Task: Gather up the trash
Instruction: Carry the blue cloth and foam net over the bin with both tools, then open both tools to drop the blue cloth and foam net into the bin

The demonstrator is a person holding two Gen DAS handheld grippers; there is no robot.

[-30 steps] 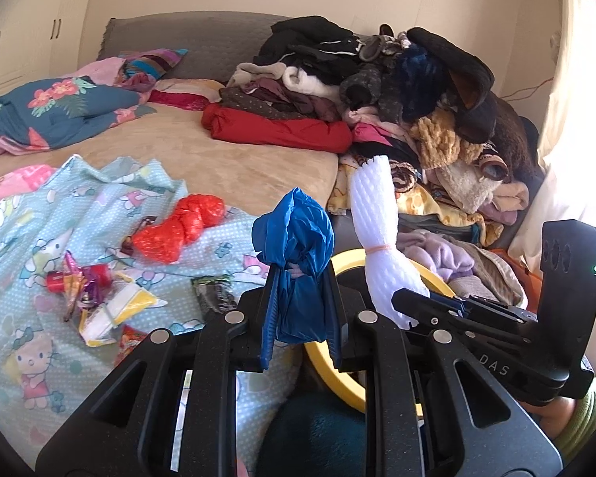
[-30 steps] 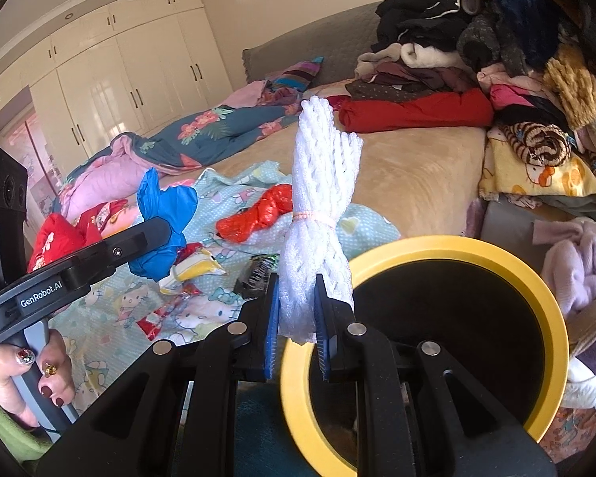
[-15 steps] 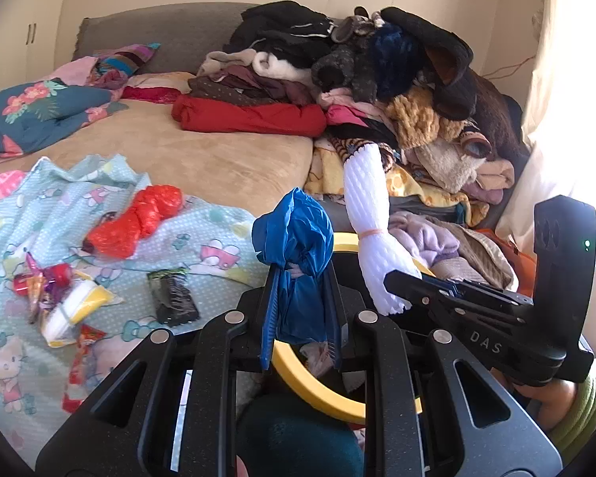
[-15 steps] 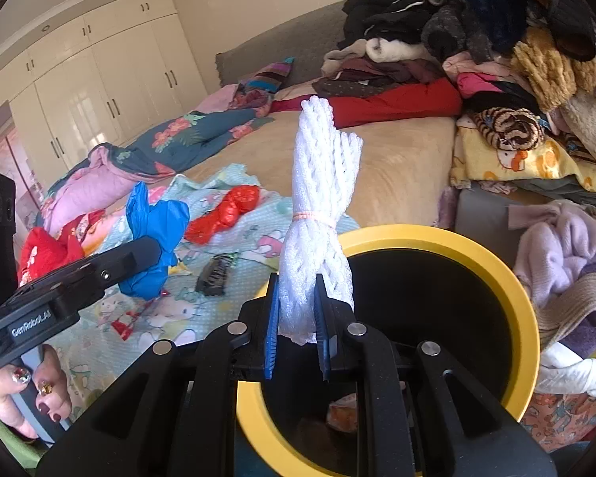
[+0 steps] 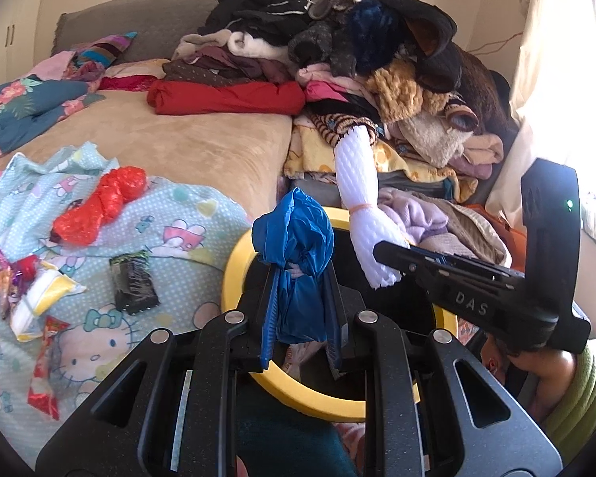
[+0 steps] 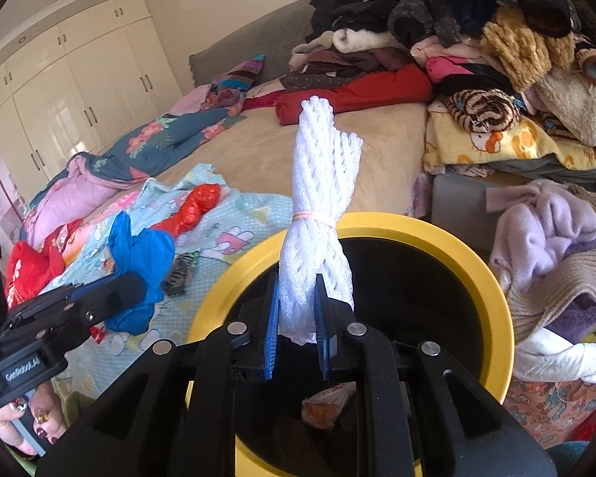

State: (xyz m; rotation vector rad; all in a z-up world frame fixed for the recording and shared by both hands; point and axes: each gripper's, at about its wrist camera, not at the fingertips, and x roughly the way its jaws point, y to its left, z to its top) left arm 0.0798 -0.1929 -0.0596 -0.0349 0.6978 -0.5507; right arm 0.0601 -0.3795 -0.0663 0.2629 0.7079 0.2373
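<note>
My left gripper [image 5: 300,298] is shut on a crumpled blue plastic bag [image 5: 294,234], held over the near rim of a yellow-rimmed black bin [image 5: 234,254]. My right gripper [image 6: 296,310] is shut on a white foam net bundle [image 6: 322,198] tied with a rubber band, above the bin's [image 6: 492,286] opening. Each gripper shows in the other's view: the right gripper [image 5: 393,252] with the white bundle [image 5: 357,183], the left gripper [image 6: 133,286] with the blue bag [image 6: 139,254]. Some wrappers [image 6: 326,401] lie at the bin's bottom.
On the patterned sheet [image 5: 202,214] lie a red plastic bag [image 5: 99,206], a dark wrapper [image 5: 133,282] and several snack wrappers [image 5: 31,290]. A tall pile of clothes [image 5: 377,59] fills the bed's right side. Wardrobes [image 6: 79,91] stand at the back left.
Both grippers have moved toward the bin and a little lower, still holding their loads. The bin's opening now fills more of both views and the trash on the sheet has slid left.
</note>
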